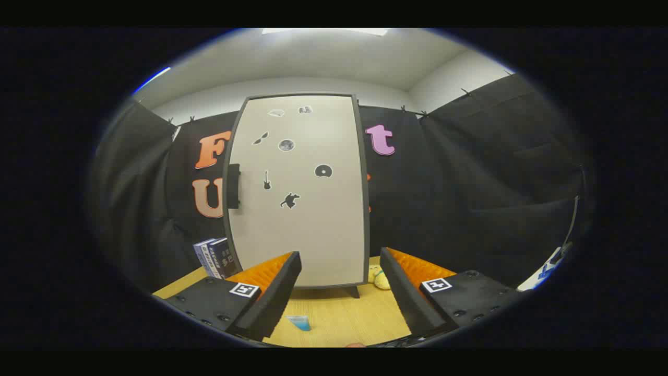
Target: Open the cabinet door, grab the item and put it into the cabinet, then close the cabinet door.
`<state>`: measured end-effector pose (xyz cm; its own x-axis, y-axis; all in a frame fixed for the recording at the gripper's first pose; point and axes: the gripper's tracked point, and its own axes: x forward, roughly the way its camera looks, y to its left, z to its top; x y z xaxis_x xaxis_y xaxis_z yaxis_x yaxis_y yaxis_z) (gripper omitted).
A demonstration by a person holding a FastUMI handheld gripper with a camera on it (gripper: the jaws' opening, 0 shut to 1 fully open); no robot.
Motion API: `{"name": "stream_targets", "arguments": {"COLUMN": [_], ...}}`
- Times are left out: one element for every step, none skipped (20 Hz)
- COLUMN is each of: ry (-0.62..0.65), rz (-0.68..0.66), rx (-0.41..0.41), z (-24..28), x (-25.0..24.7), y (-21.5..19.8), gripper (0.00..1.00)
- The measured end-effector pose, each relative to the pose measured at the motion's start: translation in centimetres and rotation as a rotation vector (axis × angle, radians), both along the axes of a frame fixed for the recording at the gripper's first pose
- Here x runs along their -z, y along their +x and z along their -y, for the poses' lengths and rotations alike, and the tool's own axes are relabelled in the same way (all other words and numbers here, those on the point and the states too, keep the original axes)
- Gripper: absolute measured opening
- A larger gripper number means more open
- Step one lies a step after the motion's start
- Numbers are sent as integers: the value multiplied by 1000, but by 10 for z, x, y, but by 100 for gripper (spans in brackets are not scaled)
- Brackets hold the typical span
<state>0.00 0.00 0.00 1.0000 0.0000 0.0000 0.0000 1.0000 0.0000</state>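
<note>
A tall cabinet (300,209) stands on the wooden table straight ahead of the fingers, its pale door shut and dotted with small dark stickers. A dark handle (234,186) sits on the door's left edge at mid height. My gripper (340,290) is open, with nothing between the fingers, well short of the door. A small blue item (299,322) lies on the table low between the fingers, nearer the left one. A yellow soft toy (380,278) peeks out by the cabinet's right foot, just beyond the right finger.
Books (215,258) stand upright left of the cabinet's base. The wooden table (349,318) runs under the fingers. Black cloth walls close the booth behind and on both sides. A white and blue object (547,269) lies far right.
</note>
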Motion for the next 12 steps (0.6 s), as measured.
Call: {"name": "stream_targets", "arguments": {"ry": [2, 7, 11, 16, 21, 26, 27, 23, 18, 14, 11, 12], "rz": [0, 1, -2, -8, -17, -24, -26, -24, -21, -18, -18, -18], "rx": [-6, -11, -15, -16, -19, -22, -25, -24, -18, -15, -13, -13], "z": [-1, -3, -4, -4, -5, -4, -4, -3, -2, 0, 0, 2], "x": [1, 1, 2, 3, 5, 8, 8, 6, 5, 4, 3, 3], "y": [-1, -2, -1, -2, -3, -4, -4, -6, -7, -8, -9, -10], "gripper": [98, 98, 98, 98, 98, 98, 98, 98, 98, 98, 98, 98]}}
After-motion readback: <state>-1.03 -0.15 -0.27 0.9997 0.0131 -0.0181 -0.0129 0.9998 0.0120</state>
